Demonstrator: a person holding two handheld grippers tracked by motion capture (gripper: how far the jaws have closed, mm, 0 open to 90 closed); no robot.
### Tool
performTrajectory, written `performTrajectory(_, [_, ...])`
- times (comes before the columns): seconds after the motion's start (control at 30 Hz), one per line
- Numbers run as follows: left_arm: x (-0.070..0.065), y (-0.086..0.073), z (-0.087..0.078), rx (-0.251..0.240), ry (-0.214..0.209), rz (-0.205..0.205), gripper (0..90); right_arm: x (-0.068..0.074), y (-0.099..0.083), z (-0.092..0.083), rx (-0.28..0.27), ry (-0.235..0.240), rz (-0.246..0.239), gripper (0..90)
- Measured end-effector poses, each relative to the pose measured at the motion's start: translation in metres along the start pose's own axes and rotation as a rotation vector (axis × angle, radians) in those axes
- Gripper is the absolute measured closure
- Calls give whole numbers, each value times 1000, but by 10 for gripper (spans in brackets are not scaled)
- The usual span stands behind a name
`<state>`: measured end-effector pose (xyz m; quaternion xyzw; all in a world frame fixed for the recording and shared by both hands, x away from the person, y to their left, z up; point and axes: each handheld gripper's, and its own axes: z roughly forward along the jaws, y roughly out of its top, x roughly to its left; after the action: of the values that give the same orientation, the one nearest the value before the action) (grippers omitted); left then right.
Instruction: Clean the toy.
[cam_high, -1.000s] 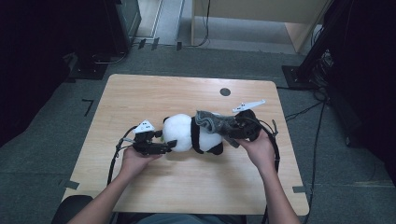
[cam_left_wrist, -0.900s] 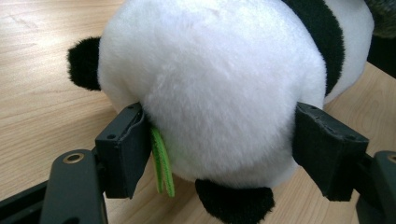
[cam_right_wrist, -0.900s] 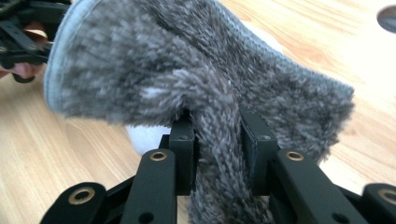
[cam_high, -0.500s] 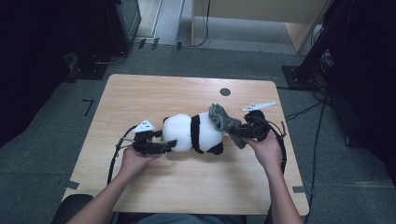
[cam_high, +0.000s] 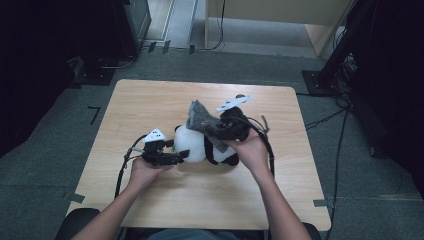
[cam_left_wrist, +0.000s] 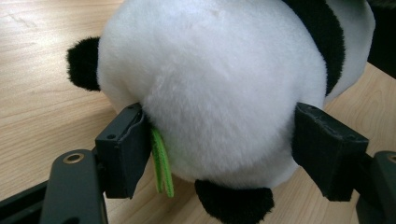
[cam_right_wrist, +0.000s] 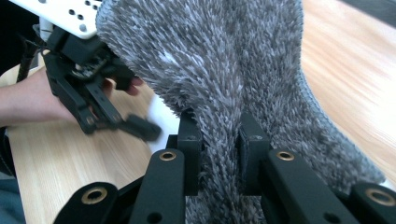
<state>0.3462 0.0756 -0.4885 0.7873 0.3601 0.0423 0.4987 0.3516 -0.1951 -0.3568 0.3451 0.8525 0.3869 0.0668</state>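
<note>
Looks like the dressing step: left tool (cam_high: 176, 156) clamps the black-and-white plush panda (cam_high: 200, 145) on the wooden surface (cam_high: 150, 100), right tool (cam_right_wrist: 218, 140) pinches the grey furry cloth (cam_high: 202, 120) above it. Next, drape it over.

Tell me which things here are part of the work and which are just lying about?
In use:
plush panda, clamped by the left gripper
grey furry cloth, pinched by the right gripper

Lying about:
cables on the floor
tape marks on the floor
</note>
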Motion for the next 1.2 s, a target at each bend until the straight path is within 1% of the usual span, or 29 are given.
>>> performTrajectory(0.17, [0,0,0,1,1,2,243,16,16,41,43,50,-18,760])
performTrajectory(0.3, [0,0,0,1,4,3,244,25,17,67,101,61,-24,759])
performTrajectory(0.37, [0,0,0,7,7,0,244,26,14,76,125,70,-19,756])
performTrajectory(0.5, [-1,0,1,8,7,8,244,25,8,78,118,88,-7,755])
performTrajectory(0.6, [-2,1,1,7,5,6,243,21,4,72,113,84,-8,753])
performTrajectory(0.67, [-1,1,1,7,2,2,243,19,1,65,113,68,-15,747])
performTrajectory(0.7, [-1,1,1,4,2,2,243,18,0,62,117,58,-11,745])
performTrajectory(0.73, [-1,1,1,3,3,2,243,14,-5,54,114,38,-11,740])
performTrajectory(0.77, [-1,1,1,3,4,3,243,14,-5,54,114,38,-11,740])
performTrajectory(0.8, [-1,1,1,1,3,4,243,7,-11,45,105,20,5,739])
performTrajectory(0.83, [-1,1,1,1,3,4,243,7,-11,45,105,20,5,739])
performTrajectory(0.93, [-1,1,2,0,1,5,243,-3,-18,27,75,3,38,739])
performTrajectory(0.97, [-1,1,2,-1,1,3,243,-9,-21,15,51,-12,51,738])
performTrajectory(1.0, [-1,1,2,-1,1,4,243,-9,-21,15,51,-12,51,738])
performTrajectory(1.1, [-1,1,2,0,0,1,244,-19,-27,-2,23,-40,73,738])
performTrajectory(1.17, [-1,1,2,0,-1,-3,244,-26,-32,-12,6,-62,94,738])
performTrajectory(1.2, [0,1,2,-1,-2,-3,244,-36,-38,-20,-5,-94,116,738])
